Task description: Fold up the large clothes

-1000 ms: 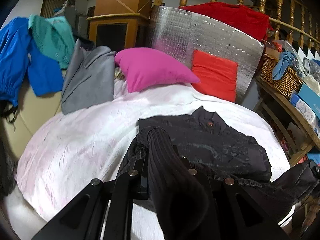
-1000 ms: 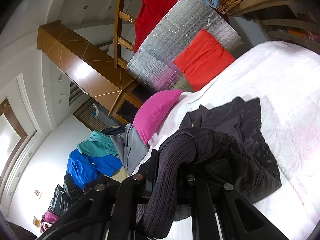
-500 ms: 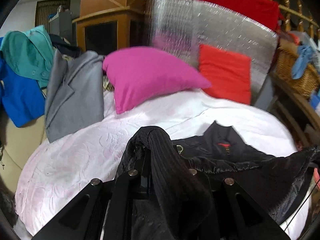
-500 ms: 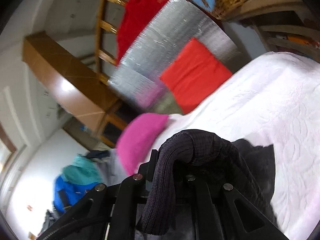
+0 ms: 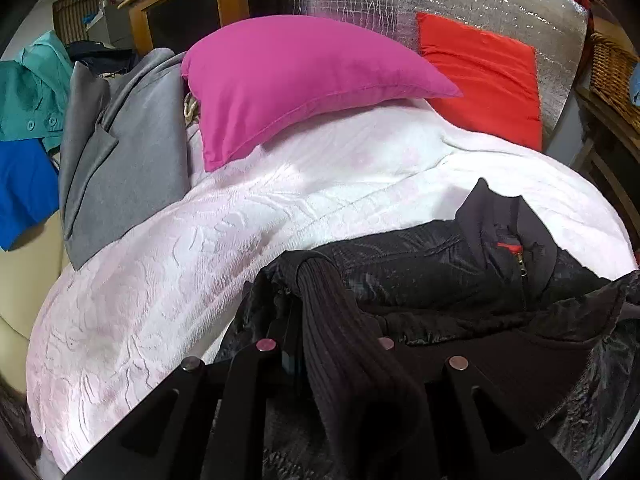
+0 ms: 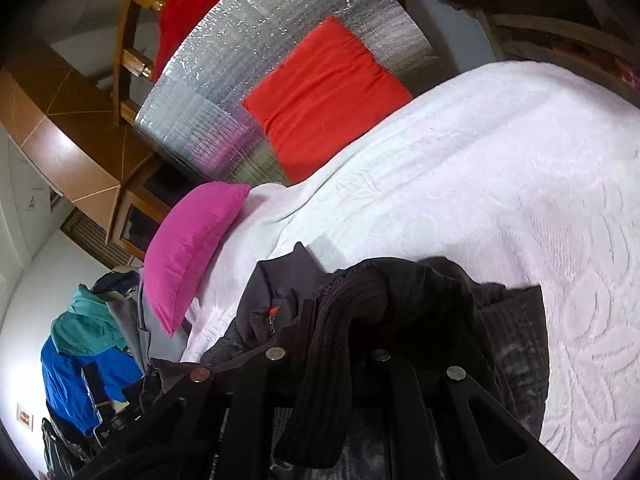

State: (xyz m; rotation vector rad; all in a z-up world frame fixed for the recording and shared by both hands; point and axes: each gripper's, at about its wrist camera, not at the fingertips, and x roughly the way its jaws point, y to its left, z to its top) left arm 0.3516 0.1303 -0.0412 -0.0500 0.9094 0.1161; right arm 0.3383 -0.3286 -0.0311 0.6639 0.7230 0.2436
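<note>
While both grippers carry the ribbed hem of the black jacket (image 5: 420, 276) forward, the view has changed clearly since a second ago: the pink pillow (image 5: 296, 80) and the red cushion (image 5: 480, 80) are now much closer and larger, and the collar with its zipper and red tag, which was well ahead, now sits just beyond the fingers. The left gripper (image 5: 320, 312) is clamped together on the ribbed knit band at about 6 o'clock of its view, and the right gripper (image 6: 340, 320) is also pinched shut on the same kind of band. The jacket lies on the white bedspread (image 5: 160, 280), with the collar at about 3 o'clock in the left view and at 9 o'clock of the fingers in the right view. I judge that the bottom edge is being brought up over the body toward the collar, so the fold in half is almost complete; what remains is probably to lay the hem down evenly and release. The grey coat (image 5: 128, 152) at 9 o'clock is apart and not involved.
</note>
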